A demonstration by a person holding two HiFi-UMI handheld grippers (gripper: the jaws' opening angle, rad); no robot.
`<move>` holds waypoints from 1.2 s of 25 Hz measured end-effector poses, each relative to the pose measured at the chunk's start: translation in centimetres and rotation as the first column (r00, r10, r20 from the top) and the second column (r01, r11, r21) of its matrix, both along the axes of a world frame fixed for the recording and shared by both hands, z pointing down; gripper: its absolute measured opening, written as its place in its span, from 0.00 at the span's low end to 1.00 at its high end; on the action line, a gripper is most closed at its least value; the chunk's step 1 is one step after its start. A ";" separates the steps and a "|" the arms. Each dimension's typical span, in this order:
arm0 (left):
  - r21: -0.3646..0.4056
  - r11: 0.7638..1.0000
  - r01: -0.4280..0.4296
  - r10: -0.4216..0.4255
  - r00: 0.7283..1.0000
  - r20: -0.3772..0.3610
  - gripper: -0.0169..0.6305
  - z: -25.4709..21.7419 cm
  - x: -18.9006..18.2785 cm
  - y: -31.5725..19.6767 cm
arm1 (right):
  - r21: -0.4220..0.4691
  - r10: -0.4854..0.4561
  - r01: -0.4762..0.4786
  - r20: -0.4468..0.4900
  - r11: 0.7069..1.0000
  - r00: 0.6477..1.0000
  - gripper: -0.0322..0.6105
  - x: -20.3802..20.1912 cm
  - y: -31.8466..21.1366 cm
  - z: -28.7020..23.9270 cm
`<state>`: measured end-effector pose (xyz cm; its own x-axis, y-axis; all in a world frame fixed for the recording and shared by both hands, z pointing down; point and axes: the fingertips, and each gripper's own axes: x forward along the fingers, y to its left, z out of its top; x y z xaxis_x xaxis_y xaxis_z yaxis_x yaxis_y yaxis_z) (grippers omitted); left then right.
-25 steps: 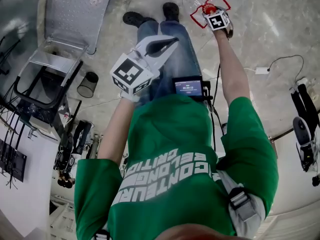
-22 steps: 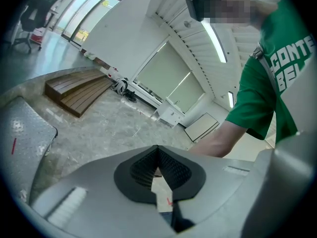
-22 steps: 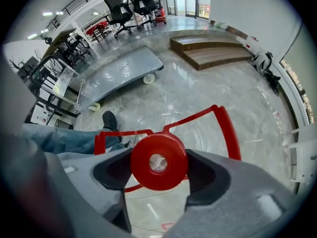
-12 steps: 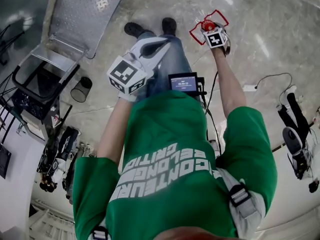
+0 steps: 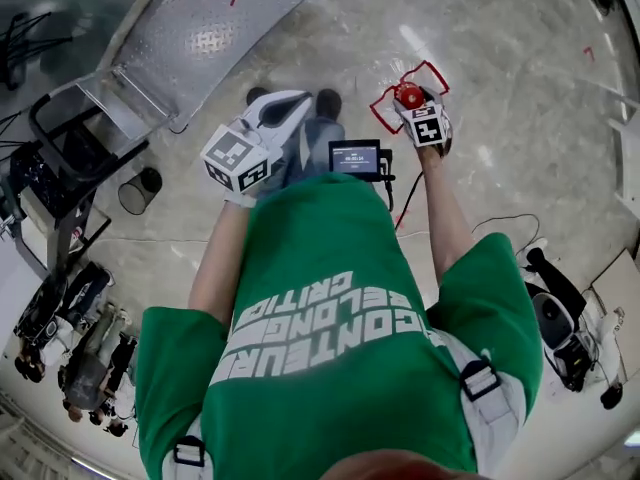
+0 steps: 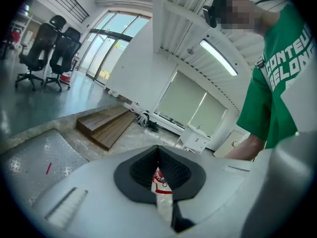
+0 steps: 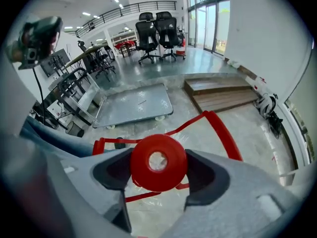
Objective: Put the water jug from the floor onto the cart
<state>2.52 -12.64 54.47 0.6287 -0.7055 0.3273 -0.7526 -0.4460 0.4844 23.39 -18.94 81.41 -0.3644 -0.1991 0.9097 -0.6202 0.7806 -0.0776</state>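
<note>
While our right gripper (image 5: 413, 108) pinches the red cap (image 7: 158, 161) of the water jug (image 5: 404, 78) by our feet, the cart (image 5: 215, 28) lies ahead-left, nearer our left gripper (image 5: 292, 108), jaws pressed together.

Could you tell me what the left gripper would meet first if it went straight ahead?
Nothing near: beyond the shut left gripper the way looks free over the floor. The first thing in line is probably the low white cabinet in the distance; depth is unclear.

2 black office chairs (image 7: 147, 33) near the windows (image 7: 208, 19), a low wooden step (image 7: 220, 94) beside the wall (image 7: 267, 38), a black bin (image 5: 138, 190) on the floor (image 5: 500, 78)
</note>
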 end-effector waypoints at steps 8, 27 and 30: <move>0.068 0.985 0.160 -0.161 0.987 0.015 0.04 -2.9 -4.4 1.2 | 0.132 -0.071 0.055 0.115 0.990 0.991 0.52 -4.7 -4.3 -9.8; 0.163 0.891 0.423 -0.424 0.905 -0.031 0.04 -6.0 -17.8 2.9 | 0.380 -0.414 0.309 0.232 0.872 0.880 0.52 -26.0 -11.7 -25.4; 0.167 0.880 0.444 -0.446 0.895 -0.032 0.04 -6.4 -20.3 3.7 | 0.391 -0.438 0.328 0.234 0.860 0.868 0.52 -28.8 -11.7 -26.6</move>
<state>-17.78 -8.92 48.09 0.2337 -0.9546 0.1845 -0.8941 -0.1365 0.4265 -5.45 -30.63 54.86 -0.7208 -0.2504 0.6464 -0.2531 0.9632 0.0909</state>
